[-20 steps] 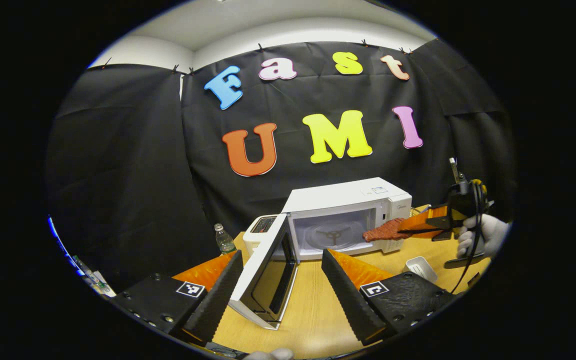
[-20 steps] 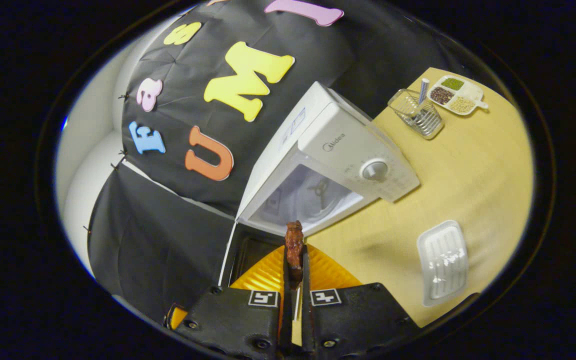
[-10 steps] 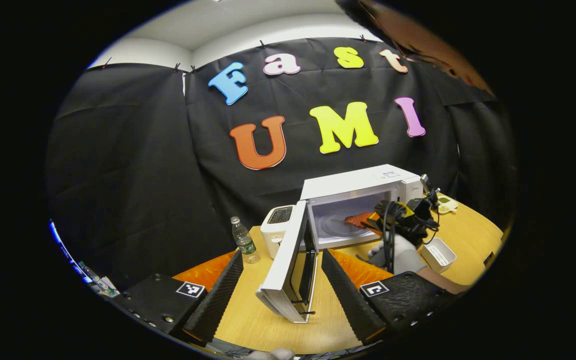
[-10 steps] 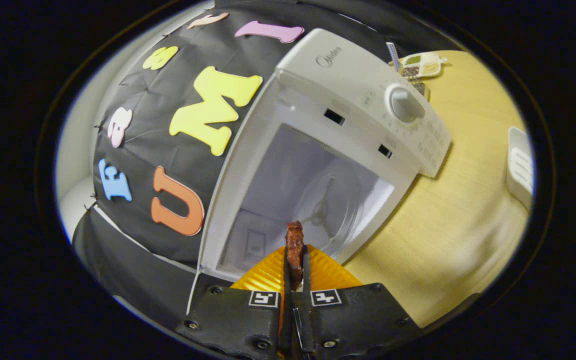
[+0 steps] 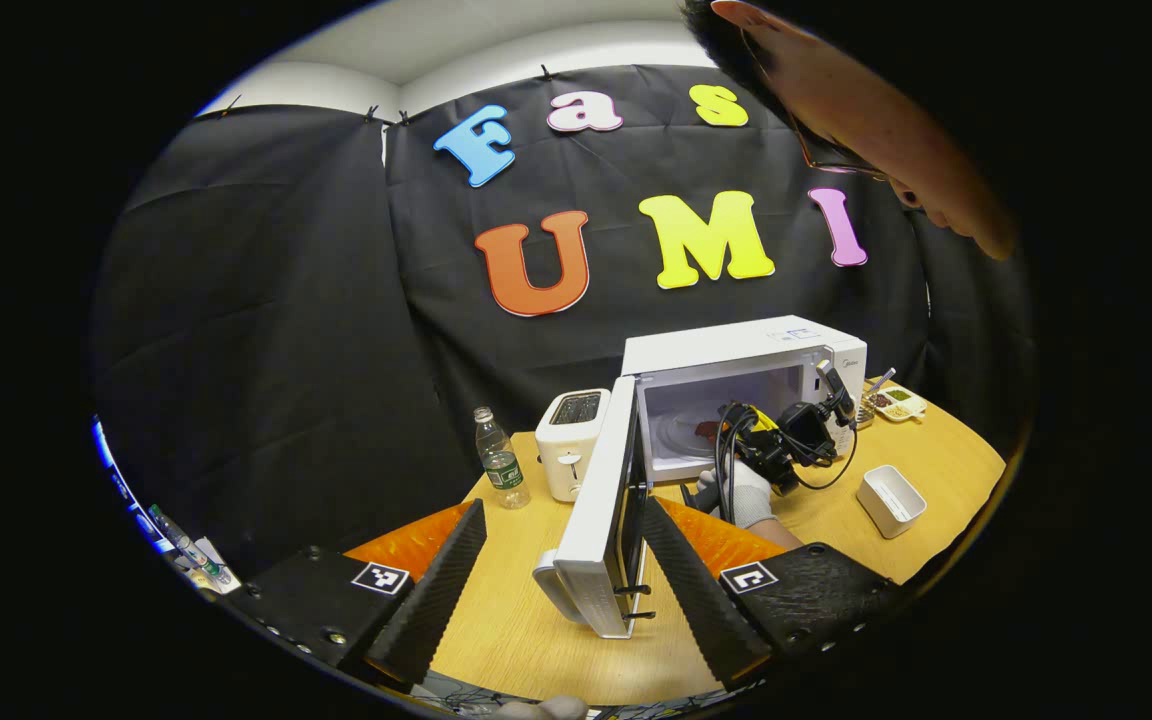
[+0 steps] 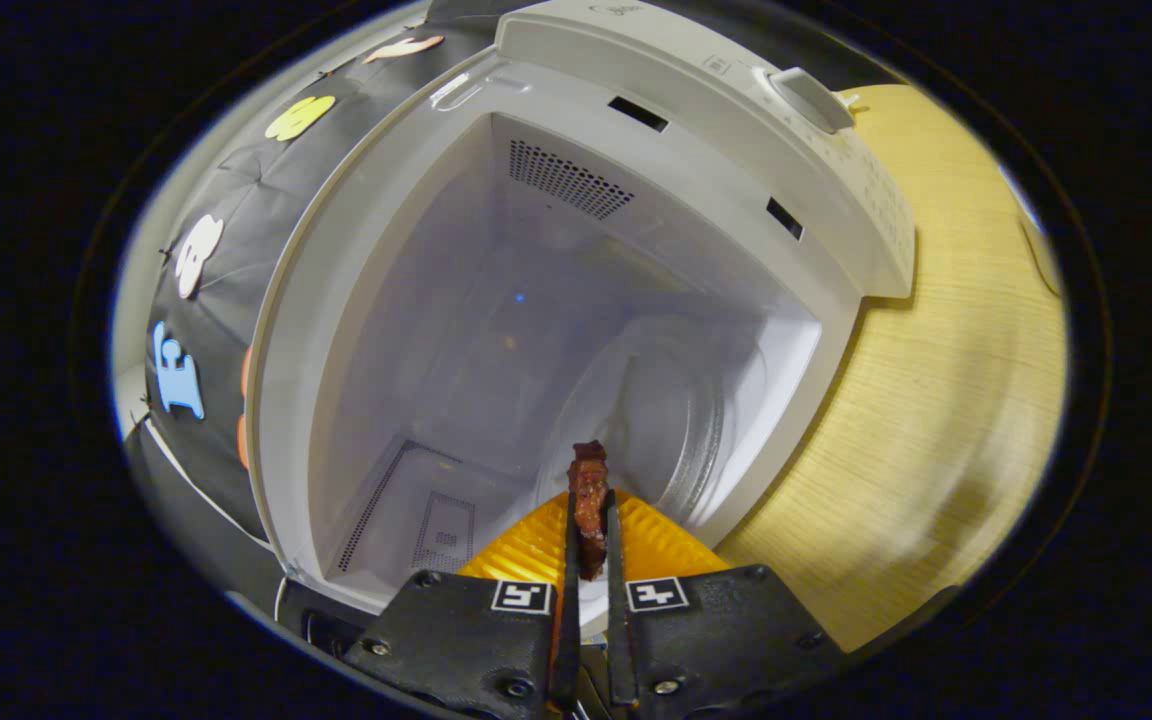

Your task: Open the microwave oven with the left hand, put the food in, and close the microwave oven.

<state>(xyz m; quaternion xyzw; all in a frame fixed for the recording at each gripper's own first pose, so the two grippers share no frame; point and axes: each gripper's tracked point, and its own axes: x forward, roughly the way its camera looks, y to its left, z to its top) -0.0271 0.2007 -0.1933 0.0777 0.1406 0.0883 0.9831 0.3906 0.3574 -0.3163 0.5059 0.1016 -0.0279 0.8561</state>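
in the left gripper view, going left to right: a clear plastic water bottle with a green label (image 5: 500,466) stands at the far left of the light wooden table (image 5: 526,620), a small white toaster (image 5: 570,444) just beside it, then the white microwave oven (image 5: 748,395) with its white, dark-windowed door (image 5: 604,520) swung wide open toward the camera. the left gripper (image 5: 564,575) hangs back from all this with its fingers spread wide, nothing between them; the door's free edge sits in the gap as seen from here, but i judge it farther off, not held.

further right, a gloved hand (image 5: 732,492) carries the right gripper (image 5: 776,440) at the oven's mouth, and a small white rectangular dish (image 5: 891,498) lies on the table beyond, near a compartment tray of grains (image 5: 898,402) at the back.

in the right gripper view the right gripper (image 6: 589,520) has its fingers pressed onto a reddish-brown strip of cooked meat (image 6: 589,490), pinched thin between them. the strip's long axis runs straight out along the fingers, pointing into the cavity, with the round glass turntable (image 6: 661,400) lying just ahead of its tip. so the right hand is the nearer one by far; the placing looks to turn on carrying the strip forward over the turntable before letting go. the left gripper stands well clear, placed to shut the door afterwards.
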